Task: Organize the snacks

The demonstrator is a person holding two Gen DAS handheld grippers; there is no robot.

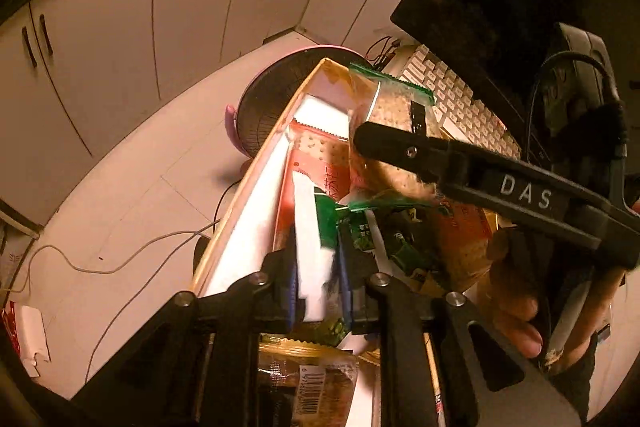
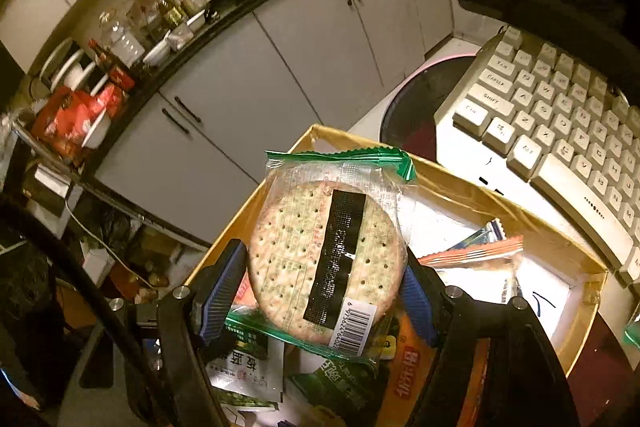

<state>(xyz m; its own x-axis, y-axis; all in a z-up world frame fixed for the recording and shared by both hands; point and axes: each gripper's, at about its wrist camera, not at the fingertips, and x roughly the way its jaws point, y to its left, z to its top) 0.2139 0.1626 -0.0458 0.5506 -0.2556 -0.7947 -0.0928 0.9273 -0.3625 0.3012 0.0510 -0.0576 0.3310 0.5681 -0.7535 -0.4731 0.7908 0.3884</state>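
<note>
While the right gripper point(image 2: 324, 291) clamps a round cracker pack point(image 2: 326, 259) by its edges, blue pads point(image 2: 222, 279) pressed to both sides, the pack hangs upright over the box point(image 2: 500, 183) of loose snacks, clear of the packets beneath it. Beside the box's far side lies a keyboard point(image 2: 560, 131). From the left wrist view the same pack point(image 1: 394, 131) shows past the right gripper's black finger, above a red packet point(image 1: 320, 163) lying in the box point(image 1: 256, 171). The left gripper point(image 1: 318, 275) points down into the box with its jaws only slightly parted around a white and green packet point(image 1: 314, 247); blur there makes it hard to say whether the pads truly pinch it or are letting go. This looks like the sorting step, with one cracker pack lifted out or being placed. Next, I judge, the right hand needs a free spot, then a gentle lowering so the brittle cracker does not crack.
</note>
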